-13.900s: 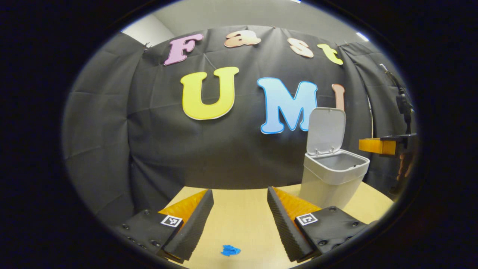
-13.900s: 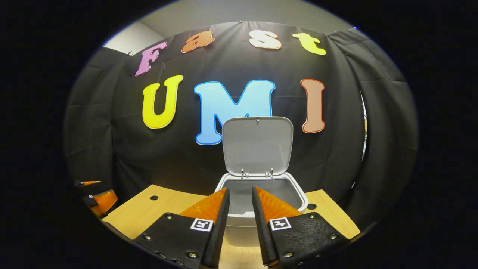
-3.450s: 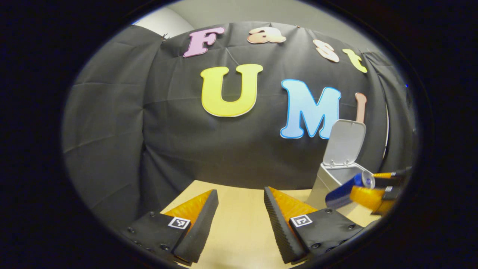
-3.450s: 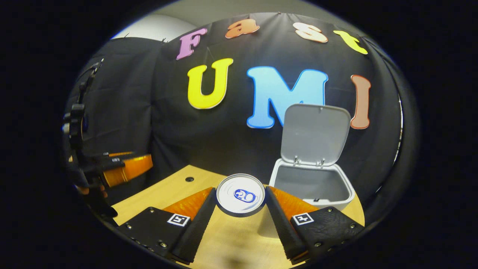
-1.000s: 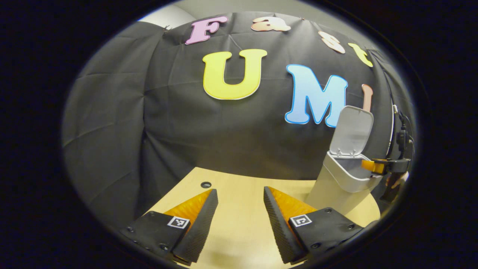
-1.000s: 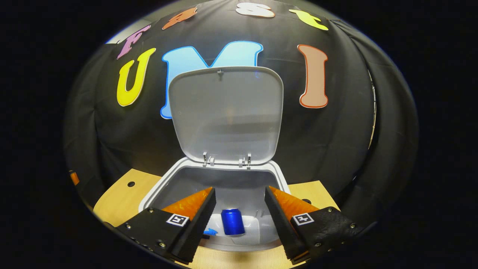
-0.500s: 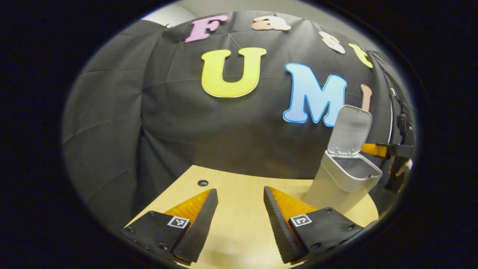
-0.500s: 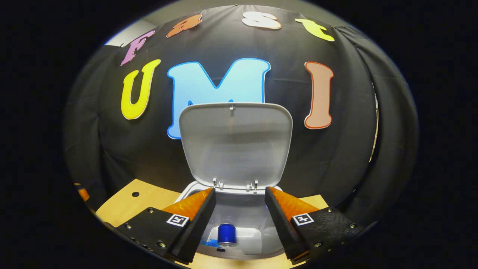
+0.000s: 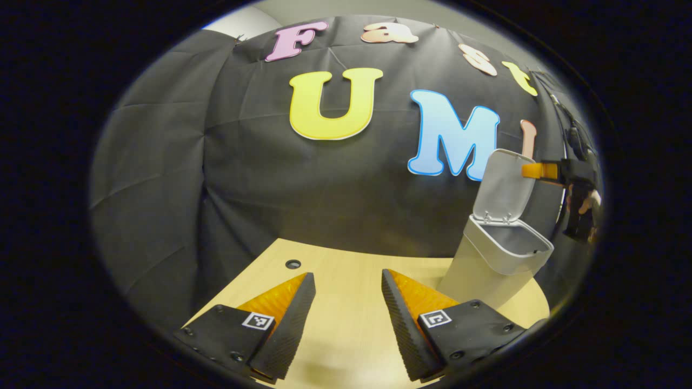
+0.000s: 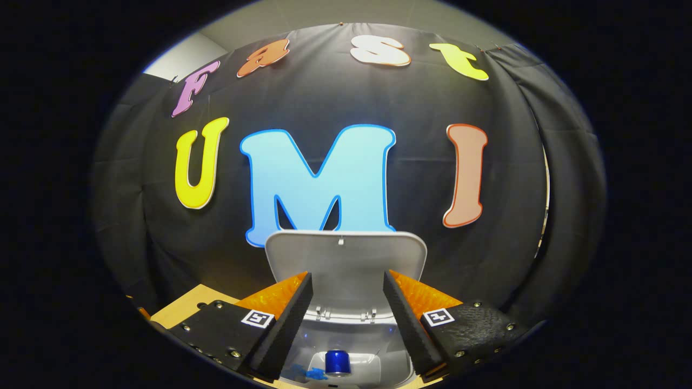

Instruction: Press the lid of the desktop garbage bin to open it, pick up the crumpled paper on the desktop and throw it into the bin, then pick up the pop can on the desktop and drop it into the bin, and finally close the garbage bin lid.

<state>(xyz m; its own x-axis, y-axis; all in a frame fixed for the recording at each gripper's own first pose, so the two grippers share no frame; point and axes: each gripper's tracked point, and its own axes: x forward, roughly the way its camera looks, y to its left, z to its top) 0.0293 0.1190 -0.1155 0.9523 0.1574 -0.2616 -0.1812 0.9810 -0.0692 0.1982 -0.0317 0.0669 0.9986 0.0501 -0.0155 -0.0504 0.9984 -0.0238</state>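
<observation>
Bin (image 9: 494, 267) sits on the wooden desktop (image 9: 346, 281) w/ its lid (image 10: 346, 267) standing straight up, and down inside it the blue pop can (image 10: 337, 361) stands upright w/ the blue crumpled paper (image 10: 304, 372) just beside it on the bin floor. Right gripper (image 10: 346, 313) hangs above the bin opening, fingers spread w/ nothing between them, level w/ the lid's top edge in the left gripper view. Left gripper (image 9: 346, 310) is well off to the bin's side, low over the desktop, fingers also spread and holding nothing.
</observation>
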